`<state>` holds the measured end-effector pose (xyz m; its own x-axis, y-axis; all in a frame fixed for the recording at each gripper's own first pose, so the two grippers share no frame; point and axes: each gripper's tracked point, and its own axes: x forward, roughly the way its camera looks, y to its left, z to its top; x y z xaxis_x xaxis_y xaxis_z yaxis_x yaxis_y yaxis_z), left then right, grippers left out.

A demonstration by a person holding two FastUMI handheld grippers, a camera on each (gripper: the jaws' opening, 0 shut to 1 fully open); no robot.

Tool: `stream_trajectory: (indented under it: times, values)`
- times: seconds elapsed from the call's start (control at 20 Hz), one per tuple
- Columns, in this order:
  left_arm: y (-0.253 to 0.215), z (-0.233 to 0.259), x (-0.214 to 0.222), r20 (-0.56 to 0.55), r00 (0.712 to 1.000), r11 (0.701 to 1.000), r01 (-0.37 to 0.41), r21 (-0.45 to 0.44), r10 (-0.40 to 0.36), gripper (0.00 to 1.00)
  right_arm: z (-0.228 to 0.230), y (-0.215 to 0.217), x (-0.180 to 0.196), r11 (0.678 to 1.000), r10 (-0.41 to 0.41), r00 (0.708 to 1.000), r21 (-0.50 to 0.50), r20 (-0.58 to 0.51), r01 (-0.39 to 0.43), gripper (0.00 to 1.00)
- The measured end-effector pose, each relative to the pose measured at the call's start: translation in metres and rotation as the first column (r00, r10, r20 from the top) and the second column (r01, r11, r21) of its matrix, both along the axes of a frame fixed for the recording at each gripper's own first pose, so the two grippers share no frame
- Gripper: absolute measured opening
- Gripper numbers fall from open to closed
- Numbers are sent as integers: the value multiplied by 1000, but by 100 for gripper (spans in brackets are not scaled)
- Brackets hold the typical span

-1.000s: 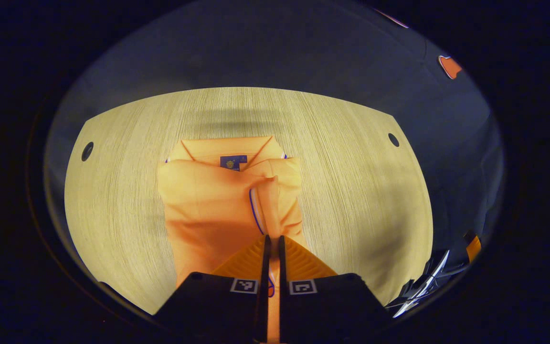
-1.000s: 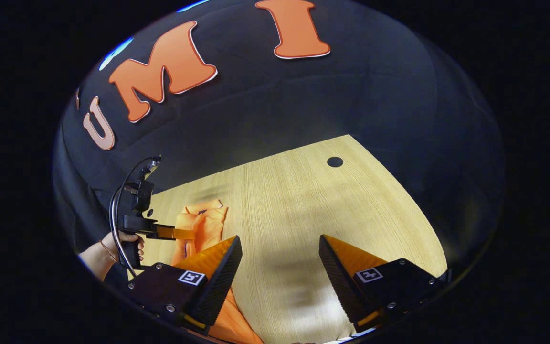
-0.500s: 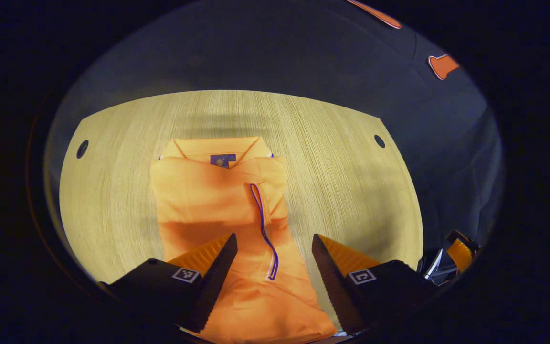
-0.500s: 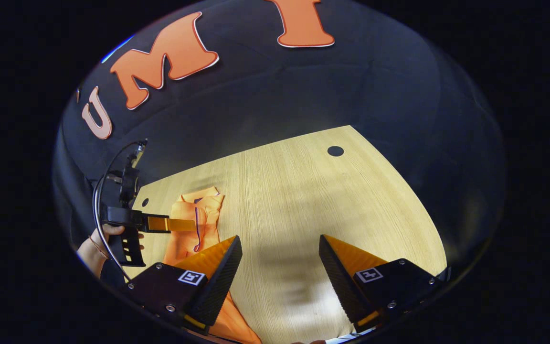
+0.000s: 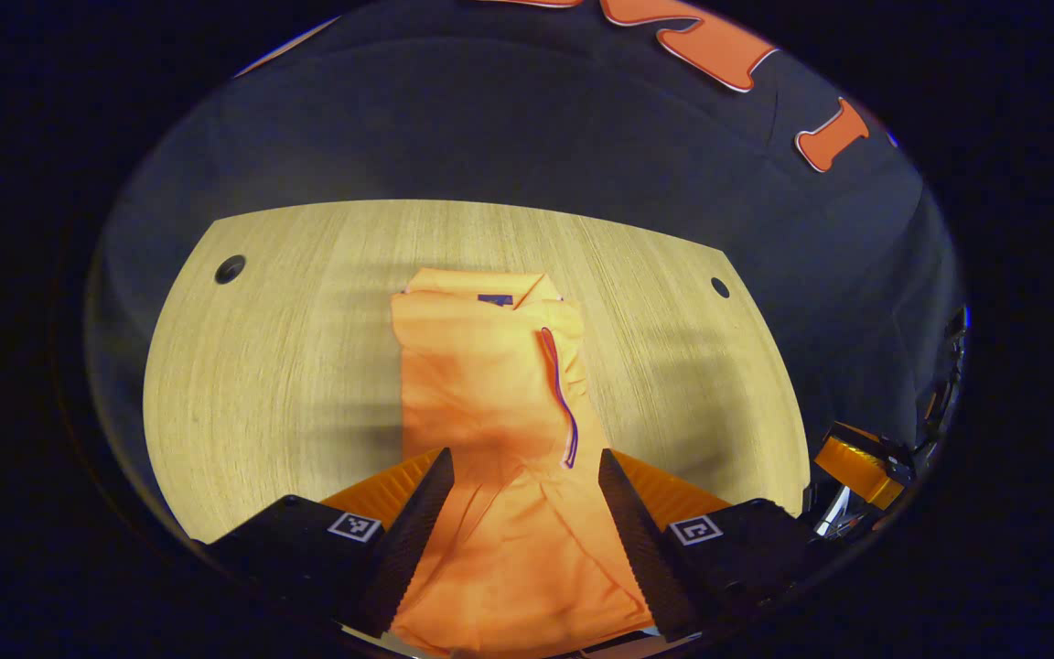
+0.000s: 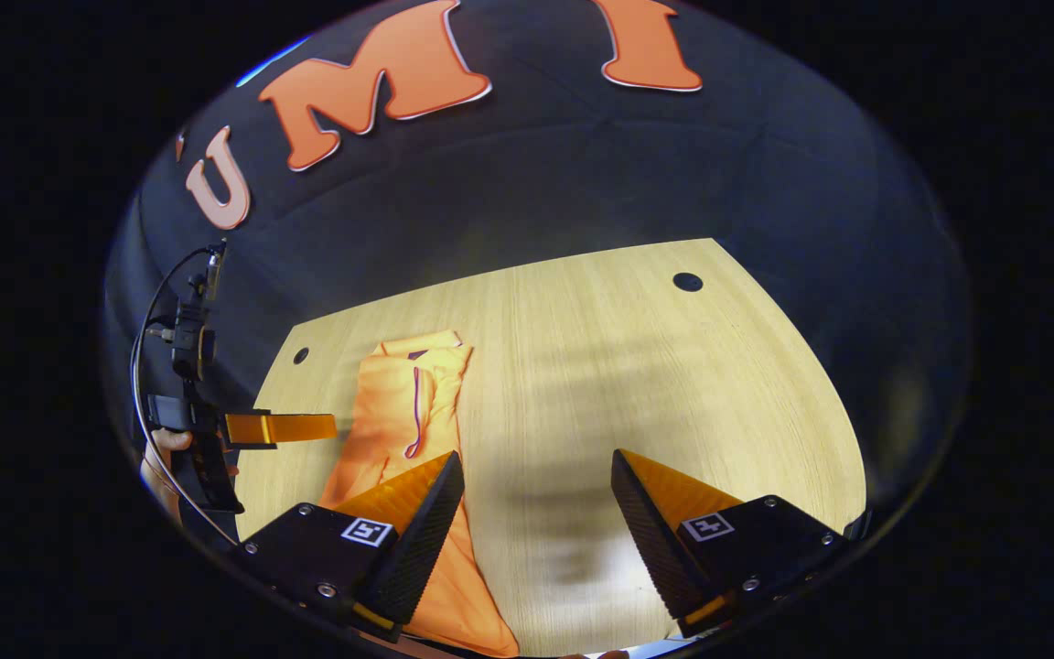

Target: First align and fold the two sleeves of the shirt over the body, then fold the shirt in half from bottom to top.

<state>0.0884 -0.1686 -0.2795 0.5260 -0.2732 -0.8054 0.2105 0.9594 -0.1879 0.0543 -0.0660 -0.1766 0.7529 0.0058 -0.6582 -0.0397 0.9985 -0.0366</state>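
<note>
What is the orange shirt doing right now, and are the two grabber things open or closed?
Orange shirt: flat on the table, both sleeves folded over the body, bottom not yet folded up.
Left hand-held gripper: open, above the shirt's lower part, holding nothing.
Right hand-held gripper: open, over bare table beside the shirt, holding nothing.

Orange shirt (image 5: 481,384) lies flat on wood table (image 5: 262,366), collar at far end w/ dark blue label inside neck. Both sleeves folded in over body, making a long narrow strip; blue-trimmed sleeve cuff (image 5: 562,394) runs down its right-centre. Bottom hem nearest, not yet folded up. Fabric slightly creased mid-body.
</note>
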Motion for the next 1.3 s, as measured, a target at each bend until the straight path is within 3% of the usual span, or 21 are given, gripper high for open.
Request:
stream_trajectory:
  times: [0.2,0.5,0.85,1.3]
  values:
    - [51,-8,-55,6,999,999,-39,37,39,99,-21,31,-24,999,46,998,-19,-35,-46,99]
    - [109,-57,-129,-64,995,995,-70,77,75,98,-84,62,-76,992,96,980,-67,-172,-109,99]
    - [147,-88,-162,-141,987,981,-57,184,84,99,-145,68,-136,980,88,944,-141,-317,-139,99]
    - [155,-95,-182,-170,984,956,-1,292,53,99,-155,58,-179,969,32,876,-201,-482,-146,100]
